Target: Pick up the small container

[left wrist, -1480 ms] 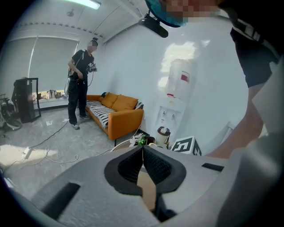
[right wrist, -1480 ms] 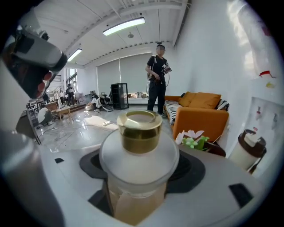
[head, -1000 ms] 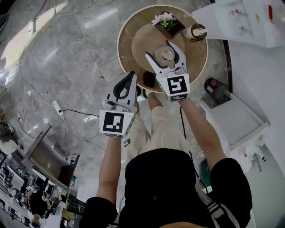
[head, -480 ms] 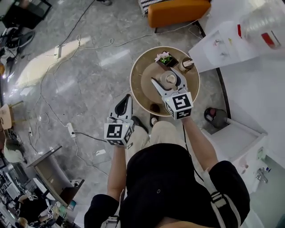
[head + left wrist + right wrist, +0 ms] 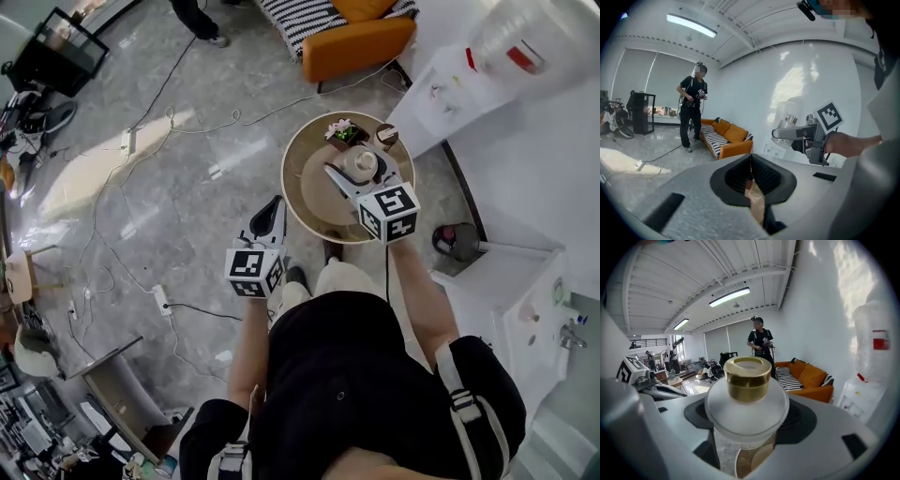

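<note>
1. The small container (image 5: 748, 380), a frosted jar with a gold cap, sits upright between the jaws of the right gripper (image 5: 360, 171), which pinch its pale body from both sides with the cap standing above them
2. From the head view the container hangs over the round brown surface (image 5: 307, 190); the right gripper view shows floor and a piece of that surface below the jar, so it is not resting on it
3. The right arm reaches forward over the surface, forearm bare, hand wrapped round the handle just behind the marker cube (image 5: 391, 212)
4. The left gripper (image 5: 271, 208) has its jaws pressed together with nothing between them; it points forward over the floor, just beside the near rim of the surface
5. The left arm is held lower and nearer the body than the right
6. At the far edge of the surface stand a small potted plant (image 5: 342, 132) and a brown cup (image 5: 385, 137)
7. Beyond are an orange sofa (image 5: 359, 36) and a white water dispenser (image 5: 441, 89)
</note>
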`<state>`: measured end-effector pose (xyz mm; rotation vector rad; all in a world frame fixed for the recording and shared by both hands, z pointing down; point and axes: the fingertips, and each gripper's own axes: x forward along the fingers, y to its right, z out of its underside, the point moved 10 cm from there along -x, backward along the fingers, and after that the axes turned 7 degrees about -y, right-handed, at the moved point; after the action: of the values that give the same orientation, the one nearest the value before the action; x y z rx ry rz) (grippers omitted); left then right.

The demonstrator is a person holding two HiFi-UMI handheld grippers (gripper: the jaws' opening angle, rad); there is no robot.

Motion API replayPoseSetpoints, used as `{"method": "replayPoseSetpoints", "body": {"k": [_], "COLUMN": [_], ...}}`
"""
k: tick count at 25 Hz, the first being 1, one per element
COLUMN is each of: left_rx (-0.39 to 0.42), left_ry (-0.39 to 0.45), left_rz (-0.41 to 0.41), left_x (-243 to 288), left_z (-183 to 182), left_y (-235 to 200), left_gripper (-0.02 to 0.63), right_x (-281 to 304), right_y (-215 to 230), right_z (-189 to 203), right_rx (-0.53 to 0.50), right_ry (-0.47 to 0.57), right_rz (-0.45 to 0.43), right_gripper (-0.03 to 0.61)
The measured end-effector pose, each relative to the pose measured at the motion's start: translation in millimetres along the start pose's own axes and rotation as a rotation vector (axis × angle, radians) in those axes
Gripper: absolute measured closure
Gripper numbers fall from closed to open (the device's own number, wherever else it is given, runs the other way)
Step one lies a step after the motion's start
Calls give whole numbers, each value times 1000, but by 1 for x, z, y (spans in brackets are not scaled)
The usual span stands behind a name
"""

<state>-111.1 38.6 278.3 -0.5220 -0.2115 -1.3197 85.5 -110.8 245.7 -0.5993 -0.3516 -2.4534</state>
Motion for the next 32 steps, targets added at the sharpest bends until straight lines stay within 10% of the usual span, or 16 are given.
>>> {"method": "replayPoseSetpoints", "body": {"k": [15,32], "left_rx": [139,187], "left_ry": [59,47], "left_rz": [230,314], "left_x": [-86,-63], "left_z": [-16,-36], "left_y": [1,37], "left_gripper": [594,594], "right_x": [-90,-133], "right_y": [-113,-112], "right_z": [-13,-26], "right_rx": [20,19], "right_ry": [39,56], "right_rz": [72,102], "right_gripper": [244,244]}}
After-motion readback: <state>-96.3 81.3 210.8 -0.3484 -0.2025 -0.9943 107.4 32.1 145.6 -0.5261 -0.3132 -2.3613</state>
